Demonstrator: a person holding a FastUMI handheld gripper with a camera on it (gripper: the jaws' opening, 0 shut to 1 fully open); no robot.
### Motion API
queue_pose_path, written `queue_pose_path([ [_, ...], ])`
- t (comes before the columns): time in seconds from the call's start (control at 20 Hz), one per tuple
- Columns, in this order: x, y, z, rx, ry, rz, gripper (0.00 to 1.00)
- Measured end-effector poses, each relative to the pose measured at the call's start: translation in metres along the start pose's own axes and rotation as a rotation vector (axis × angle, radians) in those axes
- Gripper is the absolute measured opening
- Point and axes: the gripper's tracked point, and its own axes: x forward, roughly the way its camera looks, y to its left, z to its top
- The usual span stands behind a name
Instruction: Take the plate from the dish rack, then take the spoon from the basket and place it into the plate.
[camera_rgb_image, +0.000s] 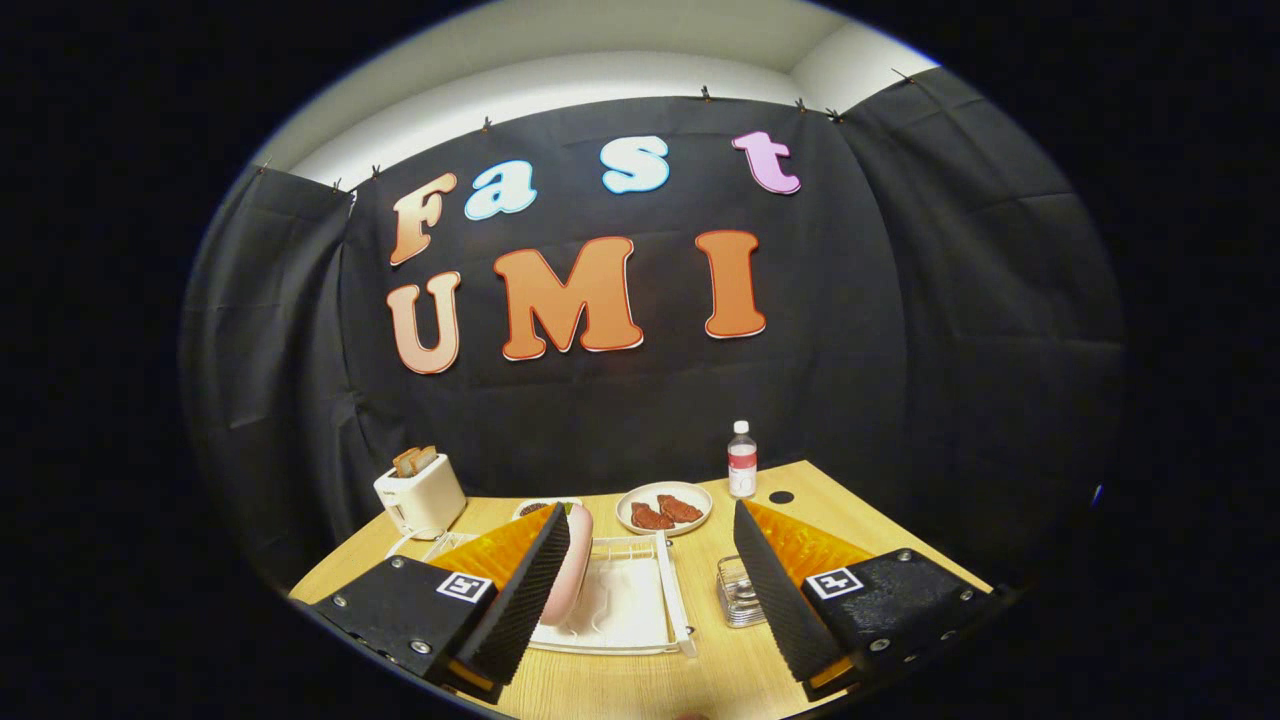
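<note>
Table (880, 520): pale wood grain, black cloth behind
Gripper (650, 590): ribbed pads spread wide, holding nothing
Plate (575, 565): pink, upright in white dish rack (640, 610)

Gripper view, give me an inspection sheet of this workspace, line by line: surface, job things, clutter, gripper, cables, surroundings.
Surface: light wooden table, with a round dark hole near the far edge.
Job's things: pink round plate standing on edge in the white plastic dish rack, beside the left finger; small wire basket beside the right finger; its contents cannot be made out.
Clutter: white toaster holding two toast slices; cream plate of brown meat pieces; clear bottle with a red label; a white dish with dark contents behind the rack.
Gripper: black gripper with orange fingers open, above the rack, holding nothing.
Cables: white cord by the toaster.
Surroundings: black cloth wall.
</note>
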Motion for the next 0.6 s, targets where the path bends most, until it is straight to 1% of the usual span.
queue_pose_path([
  [0.25,0.029,0.024,-0.018,0.011,0.08,0.052,0.98],
  [0.4,0.056,0.039,-0.027,0.004,0.121,0.052,0.98],
  [0.5,0.075,0.047,-0.044,0.01,0.184,0.048,0.97],
  [0.6,0.092,0.042,-0.062,-0.012,0.255,-0.001,0.98],
])
